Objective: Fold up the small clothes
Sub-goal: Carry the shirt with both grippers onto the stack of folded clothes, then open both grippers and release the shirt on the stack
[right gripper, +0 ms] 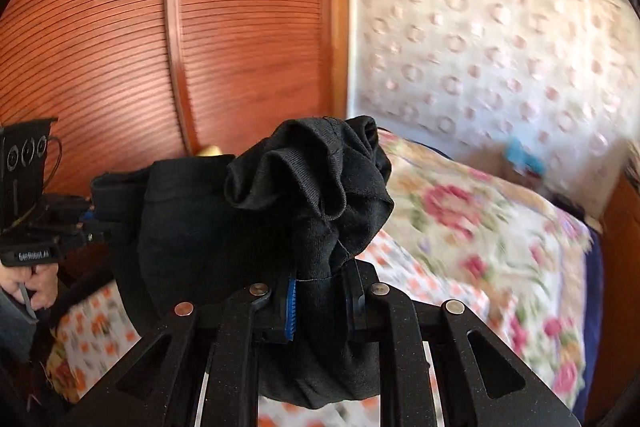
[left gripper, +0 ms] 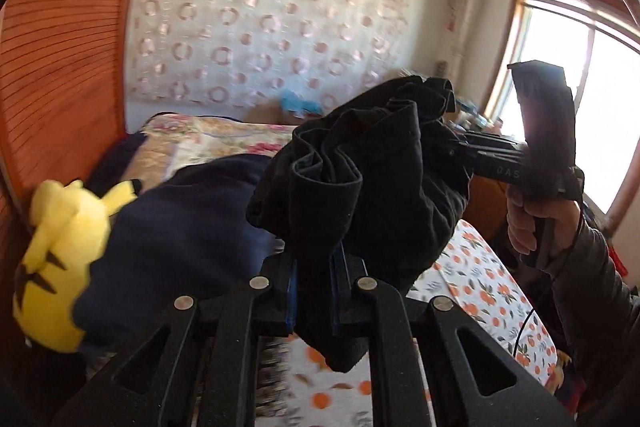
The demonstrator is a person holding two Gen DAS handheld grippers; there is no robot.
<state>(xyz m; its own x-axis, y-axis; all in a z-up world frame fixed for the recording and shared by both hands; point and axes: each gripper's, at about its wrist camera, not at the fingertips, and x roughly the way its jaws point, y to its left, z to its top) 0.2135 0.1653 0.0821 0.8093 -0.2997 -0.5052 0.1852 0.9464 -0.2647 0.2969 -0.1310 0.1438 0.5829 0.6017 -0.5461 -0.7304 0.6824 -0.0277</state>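
One black garment point(left gripper: 360, 179), two tools point(left gripper: 312, 291) point(right gripper: 320, 303) clamped on it

A bed point(left gripper: 492, 291) is seen beneath, spread with a white sheet point(right gripper: 92, 339) printed with orange fruit and green leaves. Further back on it, a quilt point(right gripper: 472, 227) patterned with pink roses is laid, with a dark blue edge shown at its far side. At the left, beside the ribbed wooden panel point(left gripper: 64, 75), a dark navy cloth point(left gripper: 180, 227) is heaped on the bed, and a yellow plush toy point(left gripper: 56, 267) with brown stripes is placed against it; whether the toy touches the sheet cannot be told.
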